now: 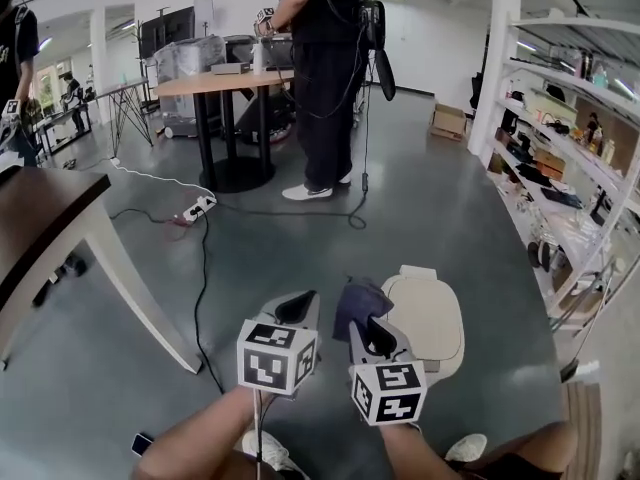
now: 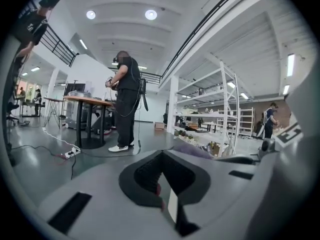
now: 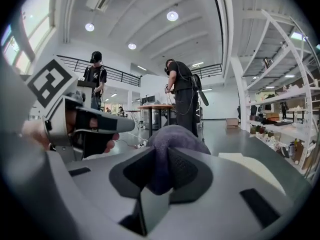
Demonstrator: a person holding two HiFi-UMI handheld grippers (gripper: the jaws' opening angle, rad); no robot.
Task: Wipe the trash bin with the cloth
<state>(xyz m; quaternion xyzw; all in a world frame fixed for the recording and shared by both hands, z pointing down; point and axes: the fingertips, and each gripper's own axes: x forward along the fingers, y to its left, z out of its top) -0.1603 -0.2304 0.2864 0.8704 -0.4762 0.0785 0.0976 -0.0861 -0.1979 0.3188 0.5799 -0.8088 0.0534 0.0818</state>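
Well to the left of the left claw (image 1: 296,308), a brown table (image 1: 50,213) is seen, and a white power strip (image 1: 197,208) with black cables lies on the grey floor (image 1: 420,198) far ahead of this claw. The left claw is held low over the floor. In the left gripper view its jaws are shown brought together, and nothing is caught between them.

Just beside it, to its right, the right claw (image 1: 370,333) is held at almost the same height, the two marker cubes being near but apart. The jaws of the right claw are clamped on a purple-grey cloth (image 1: 358,303), which bulges out past the tips of the jaws.

Immediately to the right of the right claw and below it, the trash bin (image 1: 430,313) stands on the floor with its cream lid closed. The cloth is seen at the left edge of the lid, but it cannot be told whether the lid is touched.

Far ahead of both claws, a person in black clothes (image 1: 322,68) stands at a round table (image 1: 215,83). Well to the right of the right claw, white shelves (image 1: 570,158) filled with small objects are seen.
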